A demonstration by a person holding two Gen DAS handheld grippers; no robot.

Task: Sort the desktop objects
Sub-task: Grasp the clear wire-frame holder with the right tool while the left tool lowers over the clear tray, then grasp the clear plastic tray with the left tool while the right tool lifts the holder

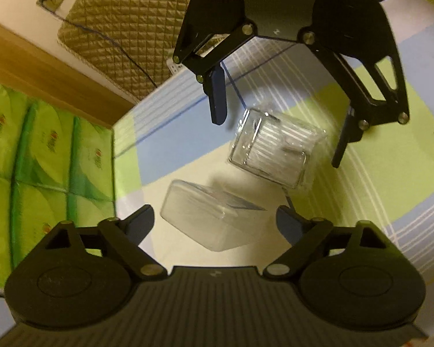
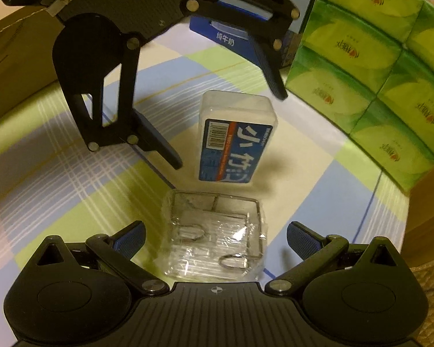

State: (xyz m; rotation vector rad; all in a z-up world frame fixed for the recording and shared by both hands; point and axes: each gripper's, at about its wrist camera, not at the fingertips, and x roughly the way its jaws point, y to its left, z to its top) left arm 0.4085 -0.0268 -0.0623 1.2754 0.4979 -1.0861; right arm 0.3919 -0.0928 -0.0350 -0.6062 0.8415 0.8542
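A frosted plastic box with a blue label [image 2: 236,137] lies on the checked cloth of the worktop [image 2: 58,173], just beside a clear packet of wire clips [image 2: 215,235]. The left tool [image 1: 215,219] hangs over the labelled box, fingers spread wide and holding nothing; the right tool [image 2: 215,240] faces it over the packet, equally wide and empty. Beyond the labelled box stands a green multipack of tissues [image 2: 370,66], with a blue milk carton [image 2: 228,36] behind.

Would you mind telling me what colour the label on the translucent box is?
Blue with white characters and an orange-red stripe on the translucent box; the right wrist view shows it best.
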